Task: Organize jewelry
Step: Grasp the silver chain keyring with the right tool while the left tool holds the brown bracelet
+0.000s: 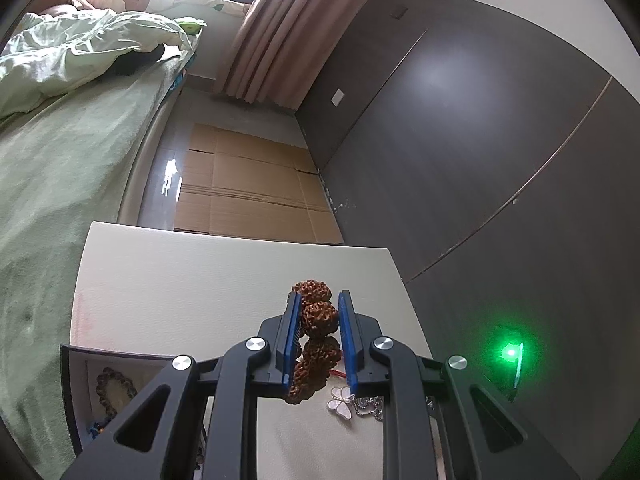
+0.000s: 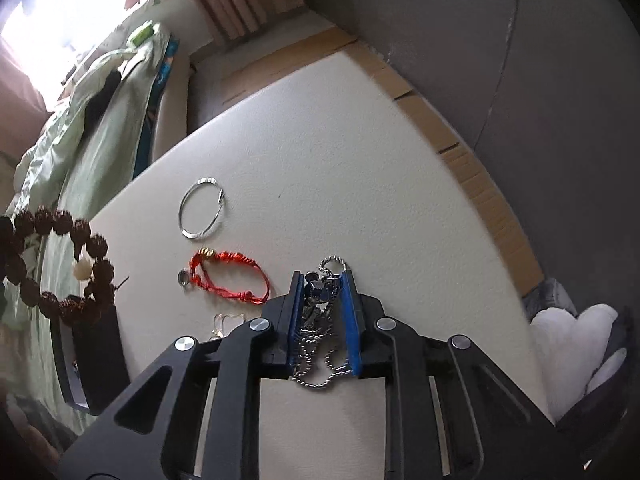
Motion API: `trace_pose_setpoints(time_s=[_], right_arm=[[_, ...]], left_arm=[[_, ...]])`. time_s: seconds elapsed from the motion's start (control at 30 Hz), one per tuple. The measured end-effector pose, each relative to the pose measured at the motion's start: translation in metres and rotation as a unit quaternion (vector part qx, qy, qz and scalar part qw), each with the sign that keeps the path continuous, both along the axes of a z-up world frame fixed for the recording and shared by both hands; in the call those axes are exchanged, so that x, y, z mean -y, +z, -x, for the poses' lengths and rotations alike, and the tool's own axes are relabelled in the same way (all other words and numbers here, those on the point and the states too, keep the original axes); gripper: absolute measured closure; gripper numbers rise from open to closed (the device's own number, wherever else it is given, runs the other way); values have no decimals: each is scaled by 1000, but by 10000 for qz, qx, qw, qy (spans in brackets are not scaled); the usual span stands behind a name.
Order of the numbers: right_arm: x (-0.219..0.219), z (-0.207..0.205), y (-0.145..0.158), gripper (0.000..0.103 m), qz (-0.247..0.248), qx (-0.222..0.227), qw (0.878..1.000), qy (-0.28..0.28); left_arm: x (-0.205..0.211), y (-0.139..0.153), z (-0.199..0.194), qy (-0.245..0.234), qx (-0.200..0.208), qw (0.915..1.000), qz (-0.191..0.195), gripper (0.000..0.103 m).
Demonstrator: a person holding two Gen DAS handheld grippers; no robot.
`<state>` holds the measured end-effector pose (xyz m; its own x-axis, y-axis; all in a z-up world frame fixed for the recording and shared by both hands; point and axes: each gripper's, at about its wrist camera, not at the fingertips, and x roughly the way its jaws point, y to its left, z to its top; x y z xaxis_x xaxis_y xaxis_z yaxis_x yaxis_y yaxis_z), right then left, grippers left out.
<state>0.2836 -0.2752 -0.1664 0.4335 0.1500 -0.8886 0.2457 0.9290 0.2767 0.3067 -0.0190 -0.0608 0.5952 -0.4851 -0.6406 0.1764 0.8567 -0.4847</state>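
Note:
My left gripper (image 1: 320,295) is shut on a bracelet of large brown knobbly beads (image 1: 318,316) and holds it above the white table (image 1: 180,280). In the right wrist view the same bracelet (image 2: 60,264) hangs at the left with one white bead. My right gripper (image 2: 322,276) points down at the table, and its blue pads press on a silver ball-chain necklace (image 2: 320,360) with a dark pendant. On the table lie a silver bangle (image 2: 202,208), a red cord bracelet (image 2: 228,276) and a white butterfly pendant (image 1: 340,400).
A dark open box (image 1: 76,380) at the table's near left corner holds another beaded bracelet (image 1: 112,388). A bed with green bedding (image 1: 60,160) runs along the left. Flat cardboard (image 1: 248,184) covers the floor beyond the table. A dark wardrobe (image 1: 460,140) stands to the right.

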Motion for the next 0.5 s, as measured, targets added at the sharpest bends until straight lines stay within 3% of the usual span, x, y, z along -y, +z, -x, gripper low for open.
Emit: trace_pose_setpoints(time_s=[0.23,0.5], right_arm=[[-9,2,27,84,-149,540,9984,59],[-24,25,78,84,-213,1419,9887,443]], left_arm=[[-7,6,0,47,-2,10000,40,86],[-17,37,19,97,287,9995,89,86]])
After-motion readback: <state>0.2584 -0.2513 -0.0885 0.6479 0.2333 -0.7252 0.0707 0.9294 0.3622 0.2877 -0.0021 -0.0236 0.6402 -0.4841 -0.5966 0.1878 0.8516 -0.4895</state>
